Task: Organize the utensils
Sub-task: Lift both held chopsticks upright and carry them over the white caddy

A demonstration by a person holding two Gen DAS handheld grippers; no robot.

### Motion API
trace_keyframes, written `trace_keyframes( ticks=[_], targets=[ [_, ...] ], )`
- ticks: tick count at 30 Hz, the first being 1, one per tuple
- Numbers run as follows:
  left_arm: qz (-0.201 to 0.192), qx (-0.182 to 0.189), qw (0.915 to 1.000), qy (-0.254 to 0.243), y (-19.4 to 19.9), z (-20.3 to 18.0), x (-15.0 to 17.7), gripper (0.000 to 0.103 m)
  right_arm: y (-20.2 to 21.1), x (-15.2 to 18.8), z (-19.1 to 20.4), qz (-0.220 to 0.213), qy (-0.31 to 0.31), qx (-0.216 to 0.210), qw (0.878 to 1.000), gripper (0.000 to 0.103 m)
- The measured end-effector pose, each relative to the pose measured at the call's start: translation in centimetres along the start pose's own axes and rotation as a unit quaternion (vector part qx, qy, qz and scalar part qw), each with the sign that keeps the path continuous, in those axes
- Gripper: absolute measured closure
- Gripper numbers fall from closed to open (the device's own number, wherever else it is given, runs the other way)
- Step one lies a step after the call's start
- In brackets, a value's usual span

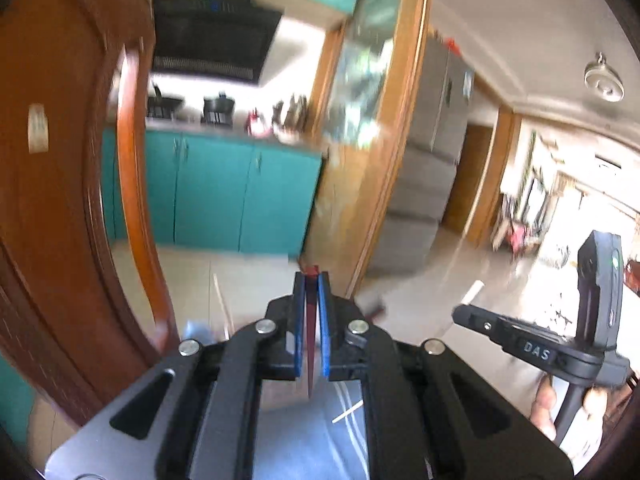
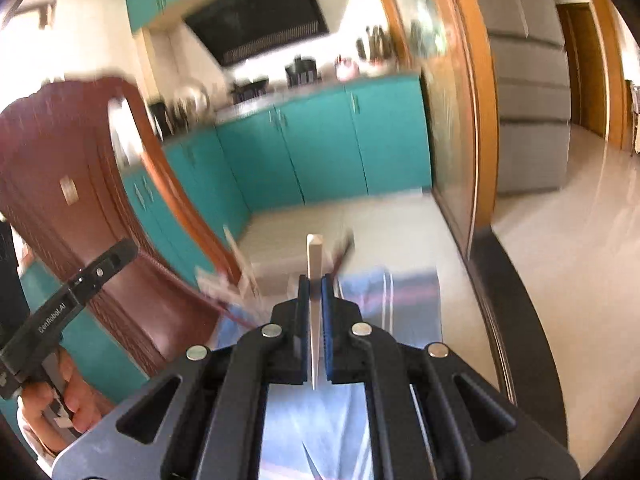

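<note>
Chopsticks are the task items: the left gripper (image 1: 312,284) is clamped on a dark red chopstick (image 1: 310,320), and the right gripper (image 2: 315,284) is clamped on a pale chopstick (image 2: 314,256). Both sticks lie lengthwise between nearly closed jaws, raised above a blue striped cloth (image 2: 400,304). Further sticks (image 2: 236,256) are blurred near the cloth's far edge, so sorting appears unfinished; no holder is visible. A wooden chair back (image 2: 80,184) crowds the left side; open floor (image 2: 568,240) lies to the right.

dark red chopstick (image 1: 311,312) | cream chopstick (image 2: 314,258) | teal cabinets (image 2: 320,148) | blue white-striped cloth (image 2: 400,300)
</note>
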State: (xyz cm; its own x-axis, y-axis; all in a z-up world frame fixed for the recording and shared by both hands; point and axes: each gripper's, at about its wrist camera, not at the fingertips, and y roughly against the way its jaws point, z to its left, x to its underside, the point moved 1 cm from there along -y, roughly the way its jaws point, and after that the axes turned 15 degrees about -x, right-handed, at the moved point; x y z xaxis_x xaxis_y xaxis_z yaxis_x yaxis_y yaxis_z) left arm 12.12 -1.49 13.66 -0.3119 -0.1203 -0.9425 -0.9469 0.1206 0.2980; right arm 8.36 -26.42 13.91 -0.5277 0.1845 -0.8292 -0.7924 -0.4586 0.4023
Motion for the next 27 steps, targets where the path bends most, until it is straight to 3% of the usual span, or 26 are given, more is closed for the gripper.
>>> trace_keyframes(
  ticks=[3,6,8,11,17,27],
  targets=[
    [-0.041,-0.011,0.999,0.016,0.0,0.3,-2.0,0.096,1.0,-2.7,0.9,-0.064,0.001,0.0,0.998,0.097],
    [-0.089,-0.059,0.994,0.023,-1.5,0.6,-2.9,0.096,0.8,-4.4,0.8,-0.117,-0.002,0.01,0.993,0.097],
    [-0.091,-0.083,0.9921,0.024,-3.0,0.8,-2.6,0.096,-0.6,-4.7,0.6,-0.136,0.004,0.018,0.99,0.097],
    [-0.075,-0.08,0.9932,0.041,-4.8,1.3,-2.1,0.096,-3.6,-4.3,-0.2,-0.115,0.004,0.024,0.993,0.097],
    [-0.068,-0.111,0.9906,0.041,-7.1,1.9,-1.3,0.096,-9.4,-2.6,-1.4,-0.058,0.001,0.044,0.997,0.097],
    [0.003,-0.131,0.9912,0.019,-12.4,1.5,1.8,0.096,-11.6,0.0,-1.1,-0.015,0.022,0.066,0.997,0.097]
  ],
)
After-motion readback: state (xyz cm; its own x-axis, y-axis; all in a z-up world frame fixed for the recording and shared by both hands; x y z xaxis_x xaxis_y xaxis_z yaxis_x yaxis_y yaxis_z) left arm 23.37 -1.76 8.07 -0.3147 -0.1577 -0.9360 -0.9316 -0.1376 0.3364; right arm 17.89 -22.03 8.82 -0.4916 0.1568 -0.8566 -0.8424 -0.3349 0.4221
